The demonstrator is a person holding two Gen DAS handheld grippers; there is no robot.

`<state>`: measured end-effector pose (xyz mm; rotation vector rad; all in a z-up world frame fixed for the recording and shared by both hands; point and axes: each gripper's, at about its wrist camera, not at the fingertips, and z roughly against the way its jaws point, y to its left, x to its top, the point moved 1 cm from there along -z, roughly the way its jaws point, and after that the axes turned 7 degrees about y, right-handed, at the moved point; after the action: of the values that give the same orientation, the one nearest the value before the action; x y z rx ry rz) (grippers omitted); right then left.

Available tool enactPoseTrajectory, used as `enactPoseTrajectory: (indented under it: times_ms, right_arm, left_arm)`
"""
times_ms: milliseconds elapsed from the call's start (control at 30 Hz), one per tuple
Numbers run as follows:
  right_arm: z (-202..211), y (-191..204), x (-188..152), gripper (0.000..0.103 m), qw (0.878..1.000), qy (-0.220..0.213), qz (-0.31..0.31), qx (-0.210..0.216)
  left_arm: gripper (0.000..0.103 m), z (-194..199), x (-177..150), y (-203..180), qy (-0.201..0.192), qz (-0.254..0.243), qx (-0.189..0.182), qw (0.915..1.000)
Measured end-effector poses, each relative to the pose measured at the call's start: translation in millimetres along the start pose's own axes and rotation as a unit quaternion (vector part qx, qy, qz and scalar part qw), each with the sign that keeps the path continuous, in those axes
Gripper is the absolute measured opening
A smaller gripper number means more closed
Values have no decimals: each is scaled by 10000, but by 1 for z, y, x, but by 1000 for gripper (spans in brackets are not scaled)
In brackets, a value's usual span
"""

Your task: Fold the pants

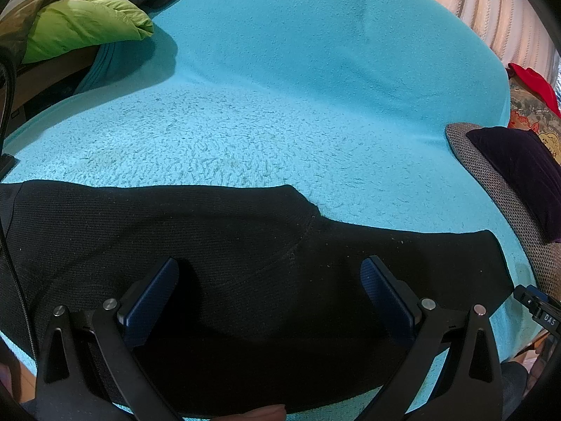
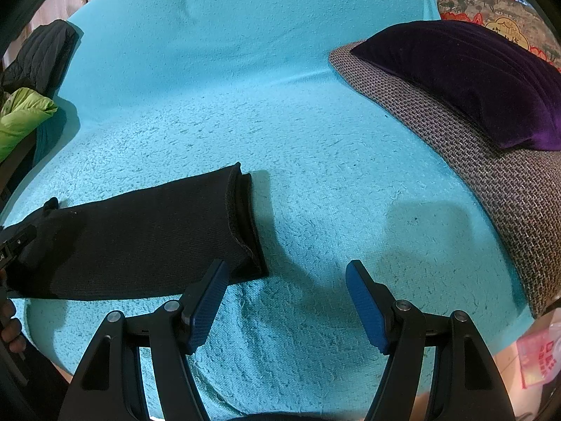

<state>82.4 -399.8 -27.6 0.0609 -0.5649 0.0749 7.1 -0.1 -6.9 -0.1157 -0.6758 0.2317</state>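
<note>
Black pants (image 1: 224, 266) lie flat across the near part of a turquoise blanket (image 1: 280, 112), one half laid over the other. My left gripper (image 1: 270, 273) hovers over the middle of the cloth, jaws wide and empty. In the right wrist view the leg ends (image 2: 242, 224) lie stacked at the left, with two hems showing. My right gripper (image 2: 284, 280) stands open just right of those hems, over bare blanket (image 2: 315, 182). Its left pad (image 2: 207, 305) is close to the hem corner; whether it touches is unclear. The other gripper's tip (image 1: 536, 308) peeks in at the right edge.
A grey woven cushion (image 2: 455, 140) with a dark purple pillow (image 2: 473, 80) on it lies at the right. A lime green jacket (image 1: 80, 28) and dark clothing (image 2: 38, 56) are piled at the far left. A pink packet (image 2: 536, 361) lies off the blanket's near right corner.
</note>
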Motion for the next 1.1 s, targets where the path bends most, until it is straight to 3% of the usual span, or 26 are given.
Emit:
enactPoseTrajectory:
  times_ms: [267, 367, 500, 533, 567, 633, 733, 833, 933, 1000, 1100]
  right_arm:
    - [0, 0, 0, 71, 10000, -1, 1, 0]
    - [-1, 0, 0, 71, 10000, 7, 3, 32]
    - [4, -13, 1, 71, 9957, -96, -181, 899]
    - [6, -21, 2, 71, 9898, -114, -336, 1380]
    - [6, -32, 2, 71, 9760, -97, -681, 2067]
    - [2, -55, 3, 73, 9328, 40, -1534, 3262]
    - [-11, -57, 9, 73, 8974, 522, -1880, 3956]
    - [-22, -52, 14, 73, 8909, 828, -2060, 3963]
    - [-34, -51, 14, 73, 8968, 1072, -2234, 3666]
    - [-40, -52, 11, 72, 8868, 1170, -2372, 3789]
    - [-49, -52, 7, 71, 8811, 1234, -2492, 3825]
  left_arm:
    - [103, 1, 0, 0, -20, -7, -14, 10000]
    - [103, 11, 3, 7, -223, 79, -12, 9997]
    - [103, 38, 12, 38, -522, 489, -129, 9974]
    - [103, 42, 11, 44, -555, 586, -192, 9966]
    - [103, 47, 11, 53, -586, 701, -254, 9955]
    - [103, 59, 11, 77, -623, 990, -400, 9923]
    - [103, 73, 5, 104, -633, 1305, -605, 9876]
    - [103, 83, -2, 125, -704, 1475, -837, 9830]
    - [103, 84, -11, 134, -786, 1652, -1018, 9778]
    - [103, 79, -13, 140, -714, 1842, -1156, 9735]
    - [103, 70, -11, 137, -572, 1890, -1313, 9715]
